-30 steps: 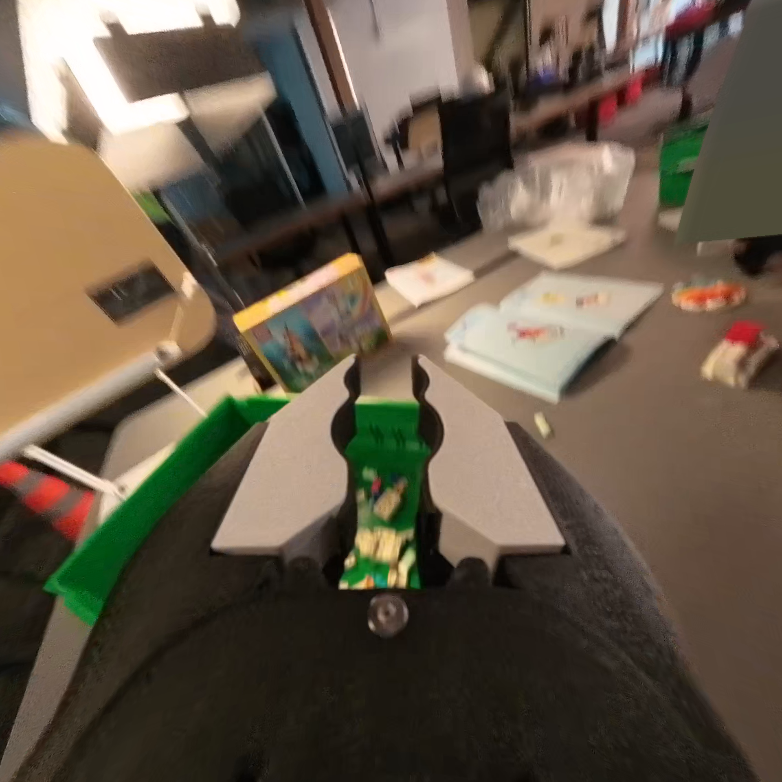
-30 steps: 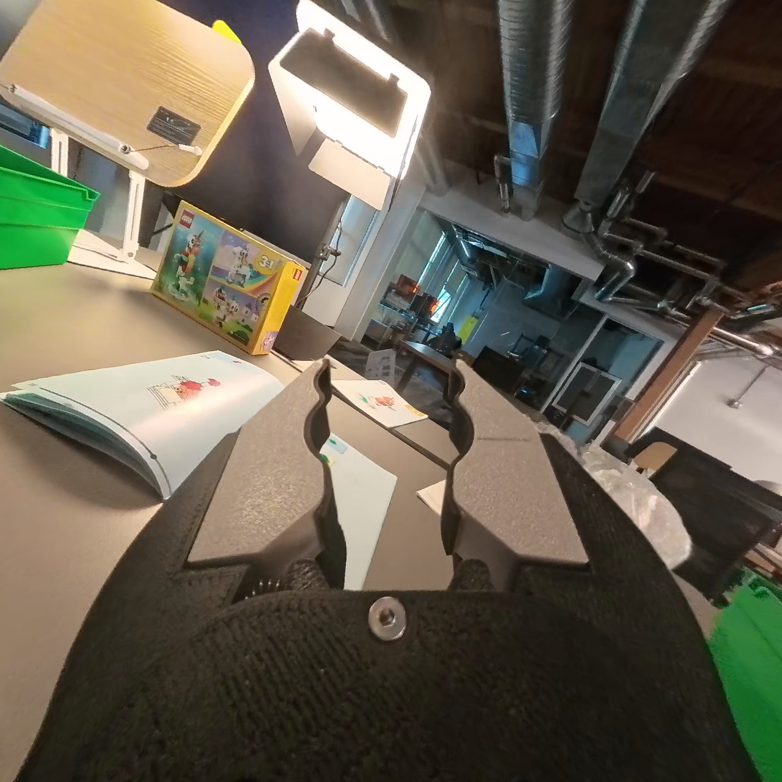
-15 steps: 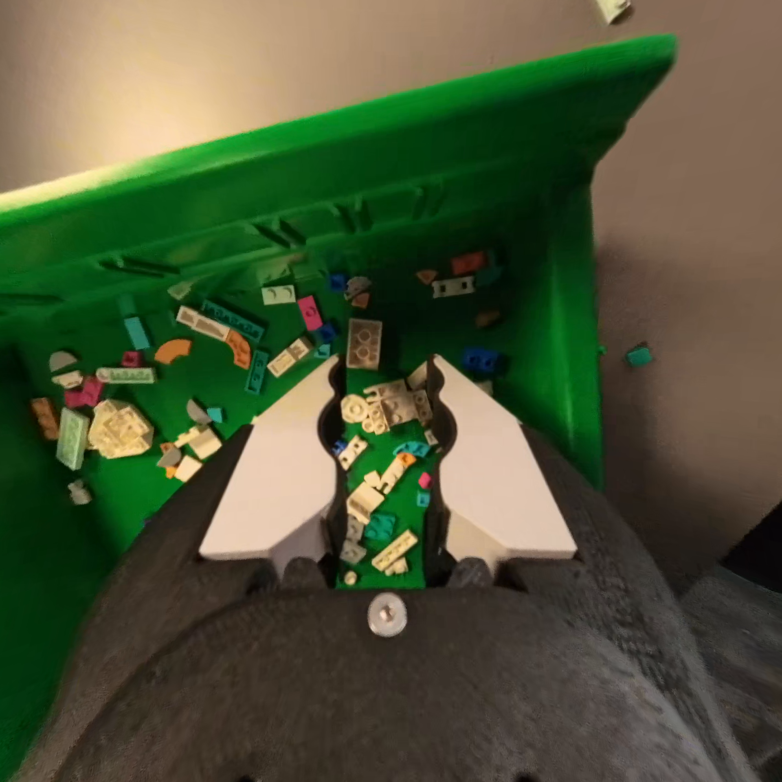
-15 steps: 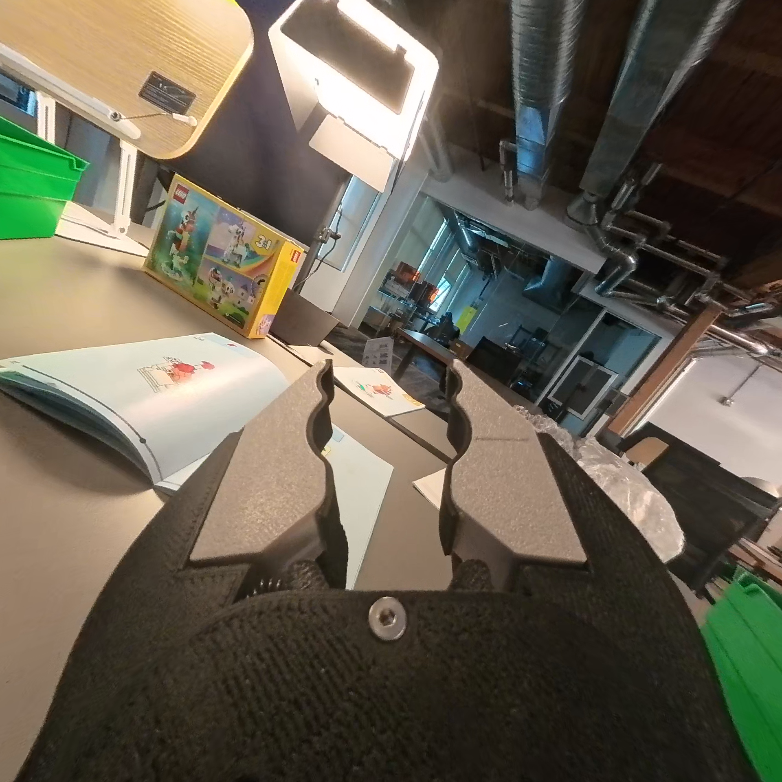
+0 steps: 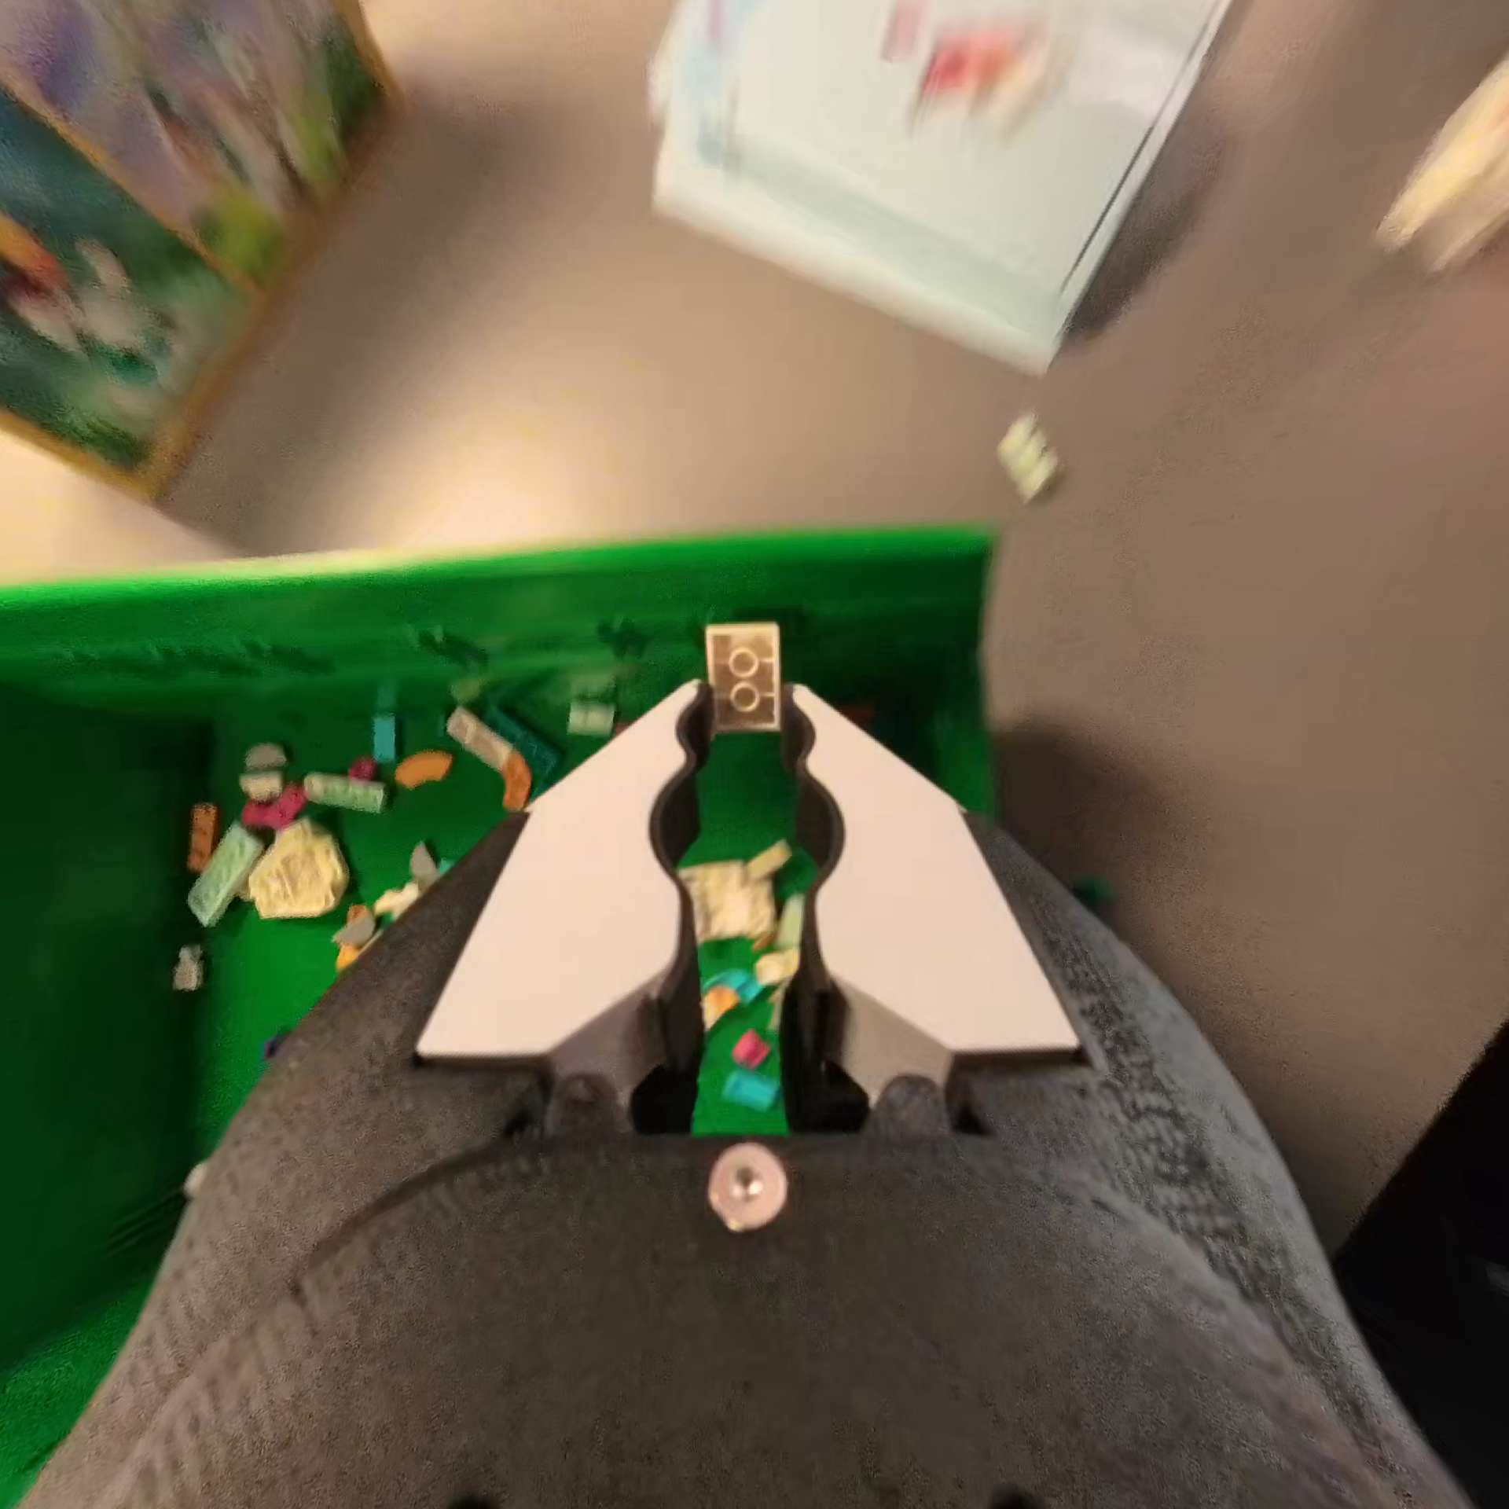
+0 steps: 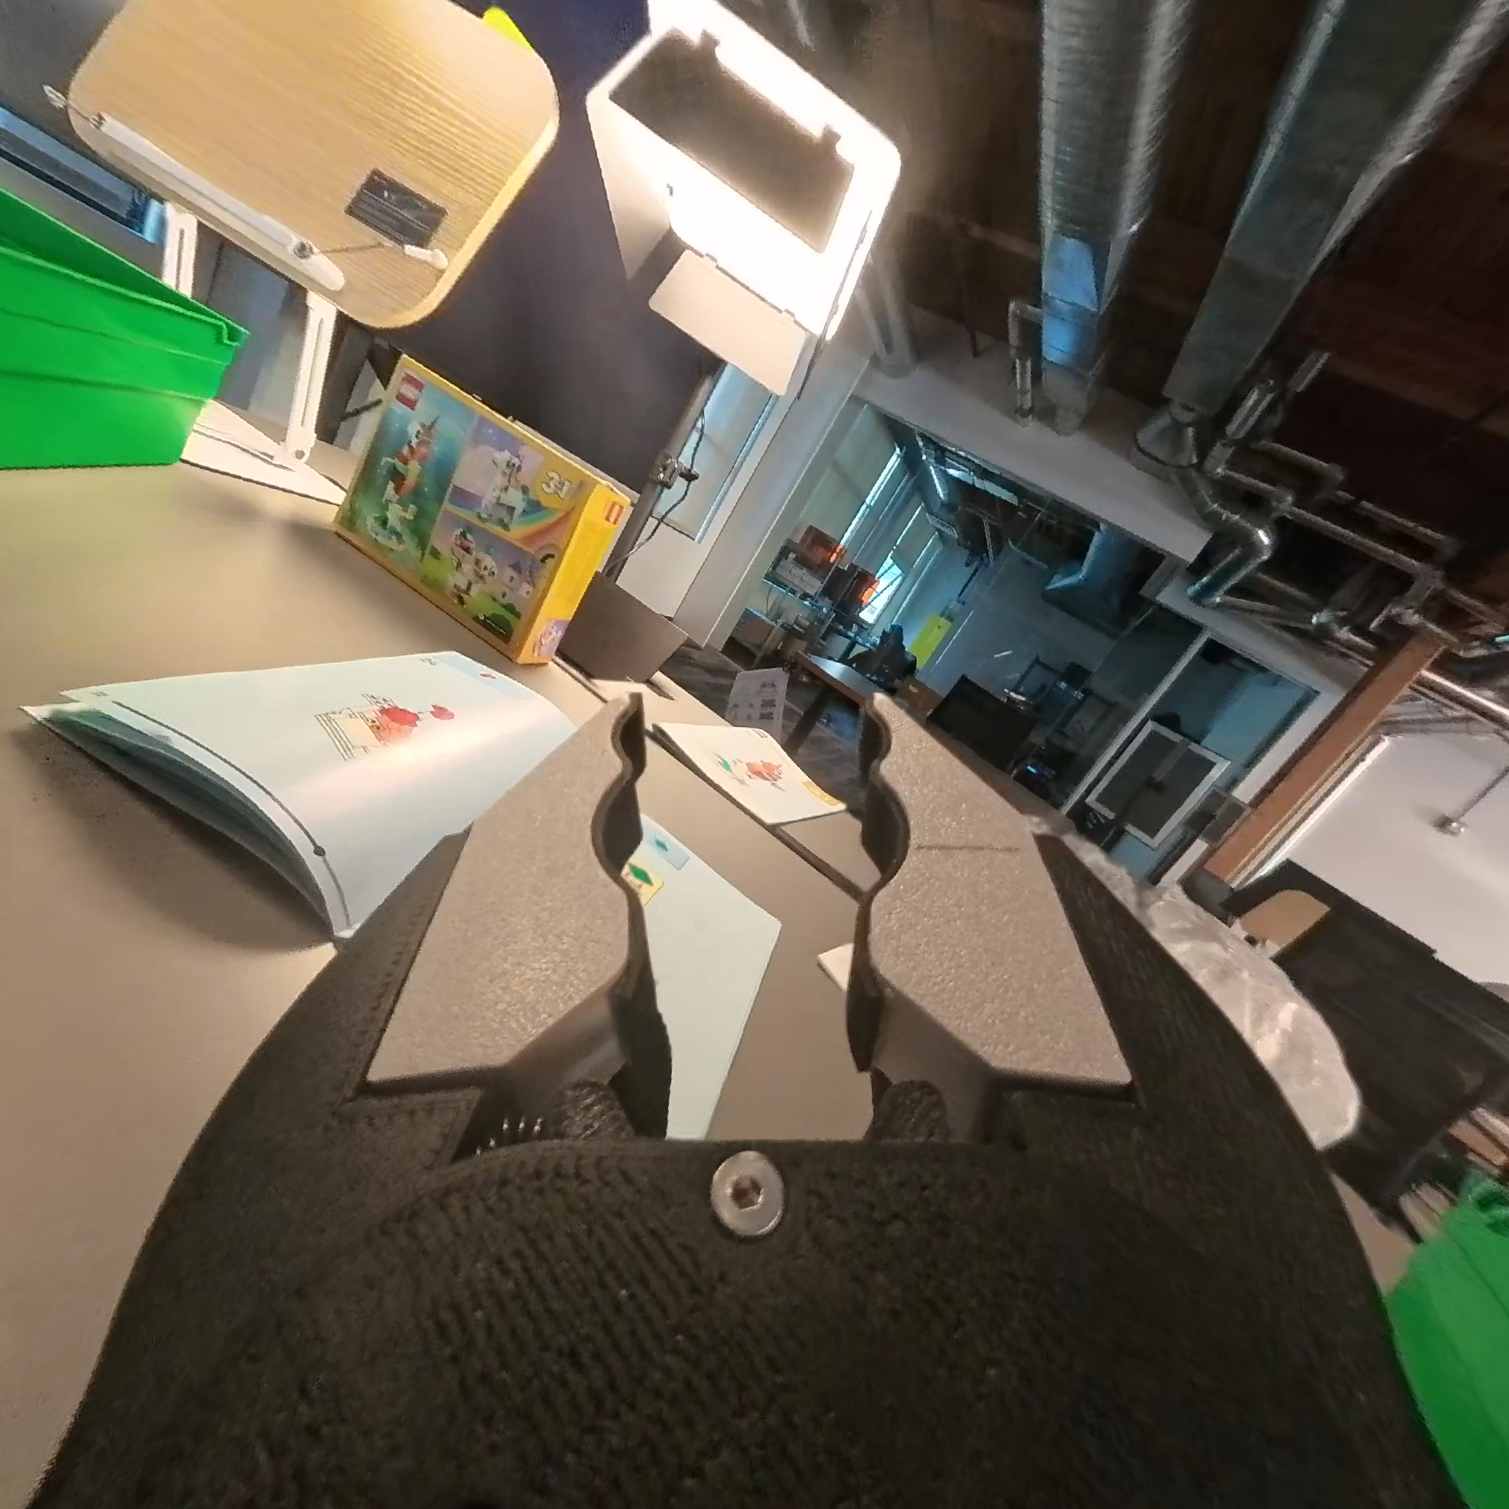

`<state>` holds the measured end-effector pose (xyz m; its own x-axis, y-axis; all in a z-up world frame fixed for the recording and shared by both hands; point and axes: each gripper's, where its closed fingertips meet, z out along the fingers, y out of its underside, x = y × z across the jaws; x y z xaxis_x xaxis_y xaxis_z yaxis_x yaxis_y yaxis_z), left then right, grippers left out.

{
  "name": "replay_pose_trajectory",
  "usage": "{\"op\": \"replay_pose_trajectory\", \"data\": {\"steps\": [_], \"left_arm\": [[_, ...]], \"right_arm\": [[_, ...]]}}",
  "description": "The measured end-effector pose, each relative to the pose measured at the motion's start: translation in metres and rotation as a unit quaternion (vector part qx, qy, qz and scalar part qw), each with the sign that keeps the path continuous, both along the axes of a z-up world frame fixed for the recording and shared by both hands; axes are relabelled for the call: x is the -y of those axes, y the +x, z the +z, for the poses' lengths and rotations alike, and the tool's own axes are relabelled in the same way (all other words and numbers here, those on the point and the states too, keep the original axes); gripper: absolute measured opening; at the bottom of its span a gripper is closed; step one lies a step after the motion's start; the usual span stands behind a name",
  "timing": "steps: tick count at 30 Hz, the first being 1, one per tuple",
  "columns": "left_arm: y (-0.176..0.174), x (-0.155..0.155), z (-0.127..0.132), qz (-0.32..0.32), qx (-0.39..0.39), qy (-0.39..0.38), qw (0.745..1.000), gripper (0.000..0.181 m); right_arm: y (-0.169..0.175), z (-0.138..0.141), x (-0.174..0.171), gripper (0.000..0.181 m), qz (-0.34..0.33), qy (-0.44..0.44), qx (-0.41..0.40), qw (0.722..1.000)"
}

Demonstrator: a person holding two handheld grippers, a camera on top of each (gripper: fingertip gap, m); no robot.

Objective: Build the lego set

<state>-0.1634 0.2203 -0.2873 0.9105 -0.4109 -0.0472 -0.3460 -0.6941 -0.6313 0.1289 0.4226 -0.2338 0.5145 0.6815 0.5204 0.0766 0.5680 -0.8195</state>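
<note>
My left gripper (image 5: 745,694) is shut on a cream brick (image 5: 741,665), which sticks out past the fingertips with its hollow underside toward the camera. It is held above the green bin (image 5: 490,588), near the bin's far right corner. Several loose bricks (image 5: 294,878) of mixed colours lie on the bin floor below. My right gripper (image 6: 751,718) is open and empty, low over the grey table, pointing toward the open instruction booklet (image 6: 327,735). The booklet also shows blurred in the left wrist view (image 5: 898,163).
The yellow set box (image 6: 482,539) stands beyond the booklet and also shows in the left wrist view (image 5: 122,245). A small pale piece (image 5: 1029,453) lies on the table beside the bin. A tilted wooden board (image 6: 310,139), a lamp panel (image 6: 735,163), a leaflet (image 6: 751,776) and clear bags (image 6: 1241,1004) stand farther off. There is about 35 cm between the tips of the two grippers.
My left gripper dipped into the bin, closed on the cream brick and lifted it toward the bin's far wall. My right gripper stayed open and hardly moved.
</note>
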Motion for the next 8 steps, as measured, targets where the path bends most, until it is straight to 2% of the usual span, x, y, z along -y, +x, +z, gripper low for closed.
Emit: {"op": "replay_pose_trajectory", "data": {"steps": [1,3,5,8], "left_arm": [[0.015,-0.001,0.023,0.004,0.026,0.049,0.998,0.015],[0.05,0.001,0.066,0.006,0.095,0.142,0.985,0.015],[0.094,0.01,0.095,-0.015,0.196,0.2,0.96,0.015],[0.164,0.027,0.115,-0.064,0.391,0.229,0.889,0.015]], "right_arm": [[0.002,0.004,0.003,0.051,0.002,0.01,-0.003,1.0],[0.005,0.013,0.011,0.051,0.012,0.031,-0.01,0.999],[0.008,0.022,0.026,0.052,0.044,0.045,-0.017,0.998],[0.002,0.021,0.066,0.048,0.161,0.036,0.006,0.986]]}}
